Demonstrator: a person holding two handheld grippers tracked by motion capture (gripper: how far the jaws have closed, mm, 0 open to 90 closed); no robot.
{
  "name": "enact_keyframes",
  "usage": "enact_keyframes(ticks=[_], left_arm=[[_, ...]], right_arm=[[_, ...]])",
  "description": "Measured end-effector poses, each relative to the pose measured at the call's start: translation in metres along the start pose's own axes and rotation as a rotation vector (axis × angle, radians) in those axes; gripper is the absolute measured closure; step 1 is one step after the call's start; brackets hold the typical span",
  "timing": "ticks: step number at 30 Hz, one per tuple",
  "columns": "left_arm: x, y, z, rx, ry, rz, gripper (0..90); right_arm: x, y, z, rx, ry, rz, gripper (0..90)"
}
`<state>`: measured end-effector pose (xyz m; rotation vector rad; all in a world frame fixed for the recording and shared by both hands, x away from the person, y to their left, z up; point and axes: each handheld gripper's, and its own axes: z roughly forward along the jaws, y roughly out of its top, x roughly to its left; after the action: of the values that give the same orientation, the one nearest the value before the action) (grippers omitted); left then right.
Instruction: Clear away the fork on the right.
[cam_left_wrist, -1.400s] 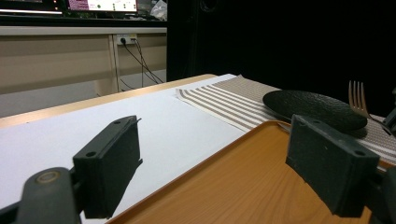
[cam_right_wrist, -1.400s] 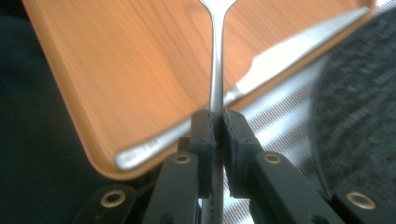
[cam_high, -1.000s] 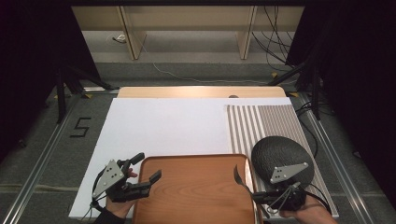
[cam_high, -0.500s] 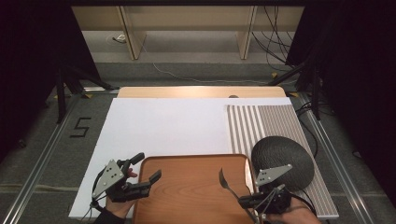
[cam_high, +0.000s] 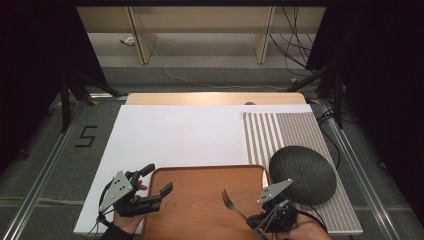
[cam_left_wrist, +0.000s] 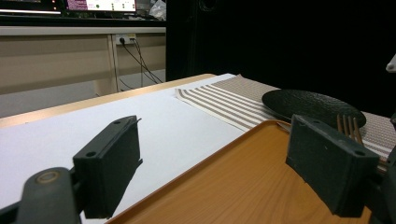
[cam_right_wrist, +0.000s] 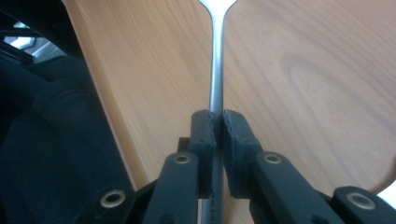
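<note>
A silver fork (cam_high: 233, 203) is clamped by its handle in my right gripper (cam_high: 256, 219), which is shut on it just above the wooden tray (cam_high: 200, 200). The tines point up and to the left. In the right gripper view the fork handle (cam_right_wrist: 216, 70) runs straight out from the closed jaws of my right gripper (cam_right_wrist: 218, 126) over the tray (cam_right_wrist: 289, 70). My left gripper (cam_high: 158, 178) is open over the tray's left rim, holding nothing. In the left gripper view, the left gripper (cam_left_wrist: 219, 158) frames the tray (cam_left_wrist: 233, 182), with the fork tines (cam_left_wrist: 348, 128) at the far right.
A black round plate (cam_high: 302, 172) lies on a striped placemat (cam_high: 280, 130) to the right of the tray, seen too as the plate (cam_left_wrist: 313, 105) on the placemat (cam_left_wrist: 219, 100). A white sheet (cam_high: 175, 135) covers the table beyond the tray. Cables lie on the floor behind.
My right gripper has carried the fork leftward, away from the black plate and farther over the tray. The left gripper has stayed put and open.
</note>
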<state>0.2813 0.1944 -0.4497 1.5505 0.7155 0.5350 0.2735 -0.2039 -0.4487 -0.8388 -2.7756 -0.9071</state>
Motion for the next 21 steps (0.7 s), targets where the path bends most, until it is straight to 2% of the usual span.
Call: enact_keyframes(ticks=[21], left_arm=[[0.000,0.000,0.000,-0.002,-0.001,0.000,17.1]], right_arm=[[0.000,0.011,0.028,0.169,-0.020,0.013,83.7]])
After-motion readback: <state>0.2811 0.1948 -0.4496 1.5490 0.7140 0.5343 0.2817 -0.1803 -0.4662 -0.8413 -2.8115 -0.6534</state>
